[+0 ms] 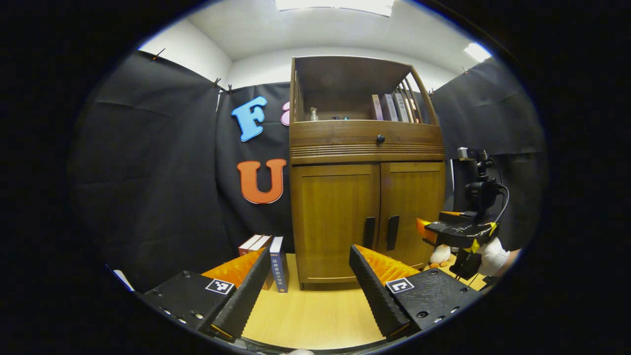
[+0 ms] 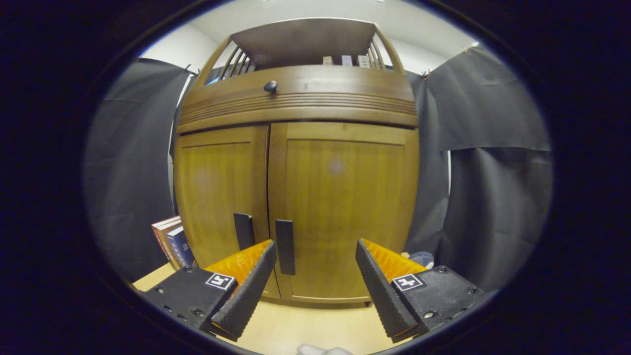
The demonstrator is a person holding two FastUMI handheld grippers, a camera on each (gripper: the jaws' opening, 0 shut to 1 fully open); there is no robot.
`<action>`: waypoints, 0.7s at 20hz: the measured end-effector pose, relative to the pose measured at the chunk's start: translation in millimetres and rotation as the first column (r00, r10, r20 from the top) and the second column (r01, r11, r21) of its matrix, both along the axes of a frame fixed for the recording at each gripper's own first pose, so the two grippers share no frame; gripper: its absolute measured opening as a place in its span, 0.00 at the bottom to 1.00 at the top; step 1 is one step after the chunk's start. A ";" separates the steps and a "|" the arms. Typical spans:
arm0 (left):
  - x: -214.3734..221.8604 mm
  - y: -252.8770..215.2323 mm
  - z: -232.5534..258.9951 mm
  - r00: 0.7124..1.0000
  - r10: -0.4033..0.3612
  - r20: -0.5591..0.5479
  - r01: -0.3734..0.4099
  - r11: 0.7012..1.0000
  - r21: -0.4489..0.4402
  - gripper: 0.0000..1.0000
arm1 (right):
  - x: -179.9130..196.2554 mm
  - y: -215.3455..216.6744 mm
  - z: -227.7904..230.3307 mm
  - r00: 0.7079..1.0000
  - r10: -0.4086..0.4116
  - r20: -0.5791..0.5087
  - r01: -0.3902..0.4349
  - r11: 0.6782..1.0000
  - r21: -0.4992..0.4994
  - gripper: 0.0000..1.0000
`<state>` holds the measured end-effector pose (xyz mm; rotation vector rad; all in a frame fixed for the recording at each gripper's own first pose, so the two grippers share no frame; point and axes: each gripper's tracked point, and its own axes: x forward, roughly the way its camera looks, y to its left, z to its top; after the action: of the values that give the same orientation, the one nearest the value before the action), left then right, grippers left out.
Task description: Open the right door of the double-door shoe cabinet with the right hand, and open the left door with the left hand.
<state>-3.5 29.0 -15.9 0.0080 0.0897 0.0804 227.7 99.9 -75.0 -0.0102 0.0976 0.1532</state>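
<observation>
So at this point both doors of the shoe cabinet (image 1: 367, 197) were shut, nothing opened yet. In the right gripper view the right hand-held gripper (image 2: 315, 268) sat close to the right door (image 2: 342, 212), fingers spread wide with nothing between them. The dark vertical right handle (image 2: 285, 246) stood at about 11 o'clock from the gap, just beside the tip of the near finger. Makes sense: the handles sit side by side at the centre seam, so you'd need to slide that way to straddle the right one, I'd guess.

The left hand-held gripper (image 1: 310, 268) was held farther back, also wide open and empty. In the left gripper view the left door (image 1: 335, 217) filled the space above its fingers, with the left handle (image 1: 368, 232) at roughly 1 o'clock. Hanging back looked sensible to me, since the task has the right door first and that leaves it room to swing.

Some books (image 1: 276, 261) stood on the tabletop (image 1: 315, 315) at the cabinet's 9 o'clock side, near the left door's swing but probably out of its way.
</observation>
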 end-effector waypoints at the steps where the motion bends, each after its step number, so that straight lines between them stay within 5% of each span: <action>1: -0.3 3.4 -1.4 0.999 0.032 -0.005 -0.032 0.999 0.004 0.96 | 15.6 7.6 -8.7 1.000 0.015 -0.021 -0.015 1.000 0.000 1.00; 7: -6.2 -4.4 2.4 0.993 0.114 -0.031 -0.114 0.993 -0.002 0.96 | 81.6 40.3 -39.4 0.990 0.091 -0.111 -0.091 0.996 0.010 1.00; 11: -8.6 -7.7 8.5 0.990 0.136 -0.028 -0.135 0.990 0.045 0.96 | 94.9 57.1 -55.0 0.981 0.122 -0.154 -0.122 0.993 0.011 0.86; 14: -7.4 -8.9 7.8 0.991 0.132 -0.029 -0.131 0.991 0.042 0.96 | 102.1 60.8 -54.7 0.981 0.126 -0.148 -0.126 0.992 0.007 0.60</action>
<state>-11.0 20.1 -8.1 0.0436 0.1206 0.2139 329.8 160.7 -129.7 -0.0079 0.2454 0.2807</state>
